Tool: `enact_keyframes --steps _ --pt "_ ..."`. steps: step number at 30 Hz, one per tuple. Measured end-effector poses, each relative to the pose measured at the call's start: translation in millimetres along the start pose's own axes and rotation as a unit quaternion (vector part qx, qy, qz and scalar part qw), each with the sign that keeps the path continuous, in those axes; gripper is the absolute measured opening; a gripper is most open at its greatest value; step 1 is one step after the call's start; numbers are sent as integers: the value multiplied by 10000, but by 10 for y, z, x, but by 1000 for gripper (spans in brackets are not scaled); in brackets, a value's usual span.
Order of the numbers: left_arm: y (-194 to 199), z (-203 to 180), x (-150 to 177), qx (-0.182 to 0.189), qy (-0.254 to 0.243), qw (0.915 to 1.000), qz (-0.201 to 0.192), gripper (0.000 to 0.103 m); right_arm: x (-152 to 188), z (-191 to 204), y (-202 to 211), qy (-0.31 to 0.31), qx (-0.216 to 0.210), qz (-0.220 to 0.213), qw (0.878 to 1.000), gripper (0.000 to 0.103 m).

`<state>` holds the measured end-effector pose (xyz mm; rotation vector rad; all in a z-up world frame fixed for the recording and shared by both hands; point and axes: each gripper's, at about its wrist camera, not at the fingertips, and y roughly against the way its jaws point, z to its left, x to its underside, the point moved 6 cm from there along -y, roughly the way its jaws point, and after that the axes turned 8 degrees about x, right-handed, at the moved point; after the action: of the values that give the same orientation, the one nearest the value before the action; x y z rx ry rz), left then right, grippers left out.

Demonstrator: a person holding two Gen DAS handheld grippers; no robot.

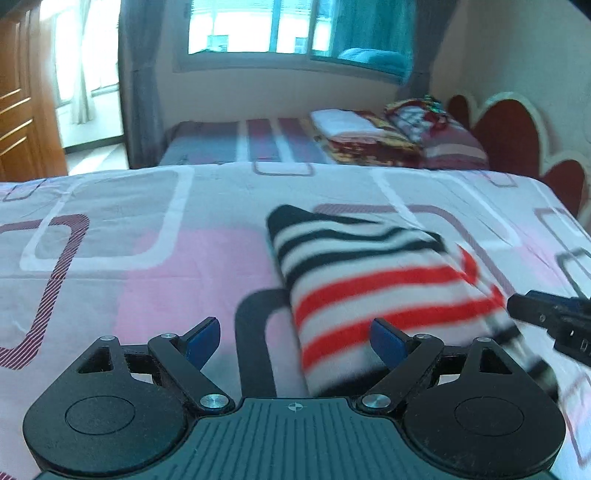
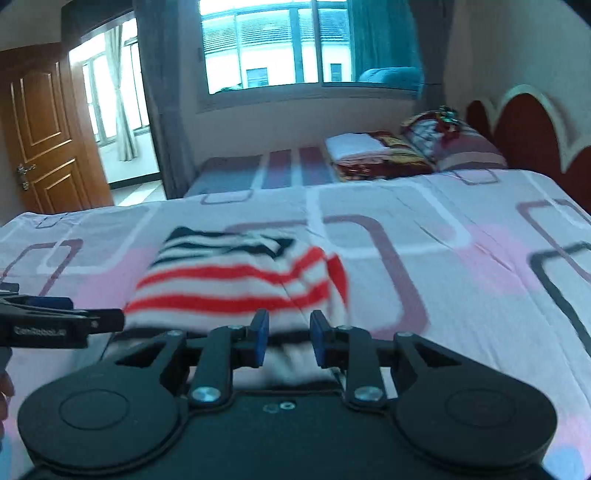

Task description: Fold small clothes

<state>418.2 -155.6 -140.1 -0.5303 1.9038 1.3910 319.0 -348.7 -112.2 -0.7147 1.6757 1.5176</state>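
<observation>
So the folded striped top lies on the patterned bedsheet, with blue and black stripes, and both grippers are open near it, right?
Not quite: the striped top has red and black stripes on white, not blue, as the left wrist view shows. The only blue is on the gripper pads. The rest holds: it lies folded on the patterned bedsheet, with the left gripper and right gripper open near it.

Daylight reaches you from the wide glass window with teal curtains point(image 1: 295, 29) straight ahead, and its panes are blown out to white glare. Your striped red, black and white knitted garment point(image 1: 373, 280) is smeared by motion blur in both views. The pink and grey patterned bedsheet point(image 2: 461, 236) is evenly lit, with soft shadows. Fisheye distortion bends the edges, and the corners go dark.
</observation>
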Motion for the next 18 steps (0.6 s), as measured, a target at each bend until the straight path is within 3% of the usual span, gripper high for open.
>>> enact_keyframes --steps 8,10,12,18 --pt "-508 -65 -121 -108 19 9998 162 87 -232 370 -656 321 -242 155 9991 25" --pt "-600 -88 -104 -84 98 9997 208 87 -228 373 -809 519 -76 221 9984 22" --pt "-656 -116 -88 -16 189 9996 223 87 -91 253 -1006 918 452 376 9940 22" --pt "-711 -143 -55 34 104 9998 192 88 72 106 -964 759 392 127 9963 23"
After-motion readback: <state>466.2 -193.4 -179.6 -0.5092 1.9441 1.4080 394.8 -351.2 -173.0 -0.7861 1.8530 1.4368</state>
